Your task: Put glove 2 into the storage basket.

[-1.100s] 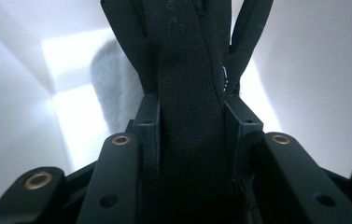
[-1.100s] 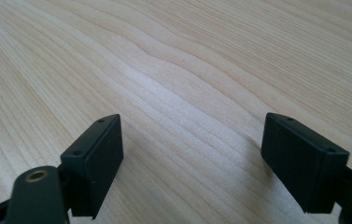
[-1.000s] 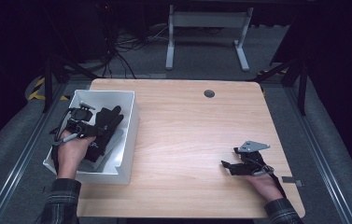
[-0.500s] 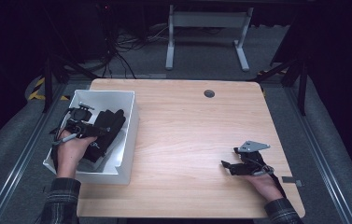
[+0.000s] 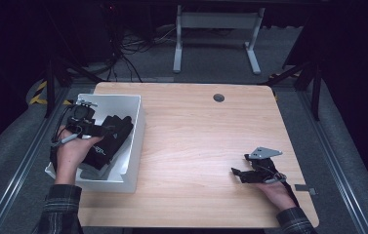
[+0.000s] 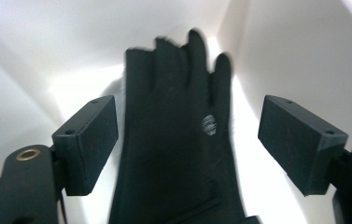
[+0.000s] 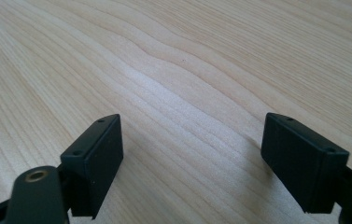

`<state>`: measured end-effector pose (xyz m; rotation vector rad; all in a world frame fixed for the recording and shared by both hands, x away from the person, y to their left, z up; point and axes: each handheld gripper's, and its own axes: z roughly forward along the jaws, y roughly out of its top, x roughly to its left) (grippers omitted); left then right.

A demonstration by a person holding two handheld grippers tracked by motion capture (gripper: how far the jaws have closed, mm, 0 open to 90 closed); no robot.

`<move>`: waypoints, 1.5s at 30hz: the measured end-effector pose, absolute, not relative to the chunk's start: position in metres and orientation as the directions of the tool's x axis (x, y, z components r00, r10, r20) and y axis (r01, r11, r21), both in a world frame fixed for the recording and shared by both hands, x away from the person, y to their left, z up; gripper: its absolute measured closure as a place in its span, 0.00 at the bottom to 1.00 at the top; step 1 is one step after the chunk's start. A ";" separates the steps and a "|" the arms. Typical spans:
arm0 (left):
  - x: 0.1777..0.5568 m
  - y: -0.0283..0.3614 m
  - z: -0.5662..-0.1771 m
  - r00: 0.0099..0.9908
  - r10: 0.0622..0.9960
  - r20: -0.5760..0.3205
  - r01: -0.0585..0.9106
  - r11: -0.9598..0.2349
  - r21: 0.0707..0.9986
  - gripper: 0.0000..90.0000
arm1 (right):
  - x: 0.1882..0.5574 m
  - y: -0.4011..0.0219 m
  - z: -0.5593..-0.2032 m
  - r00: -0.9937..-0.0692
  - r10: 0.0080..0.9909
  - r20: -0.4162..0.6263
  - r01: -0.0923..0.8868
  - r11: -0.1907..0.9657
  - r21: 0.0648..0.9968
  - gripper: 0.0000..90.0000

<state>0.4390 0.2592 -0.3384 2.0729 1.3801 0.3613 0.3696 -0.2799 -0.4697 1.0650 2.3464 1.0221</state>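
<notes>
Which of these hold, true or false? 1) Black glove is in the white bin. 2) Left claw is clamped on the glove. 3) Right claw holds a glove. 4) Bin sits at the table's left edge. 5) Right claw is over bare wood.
1) True: the glove lies in the bin.
2) False: the left claw has just been opening; its pads stand clear of the glove between them.
3) False: the right claw is open with nothing in it.
4) True.
5) True: the table is under it.
</notes>
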 end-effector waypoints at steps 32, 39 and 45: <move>0.415 0.135 -0.301 0.664 0.739 -0.116 0.558 -0.387 0.734 0.13 | 0.370 -0.280 -0.470 -0.649 0.761 -0.031 0.495 0.453 0.742 0.23; 0.410 0.106 -0.309 0.703 0.701 -0.116 0.541 -0.422 0.727 0.13 | 0.370 -0.280 -0.470 -0.649 0.760 -0.032 0.495 0.454 0.741 0.23; 0.405 0.080 -0.322 0.739 0.662 -0.126 0.527 -0.450 0.721 0.13 | 0.370 -0.280 -0.470 -0.650 0.760 -0.031 0.495 0.454 0.741 0.23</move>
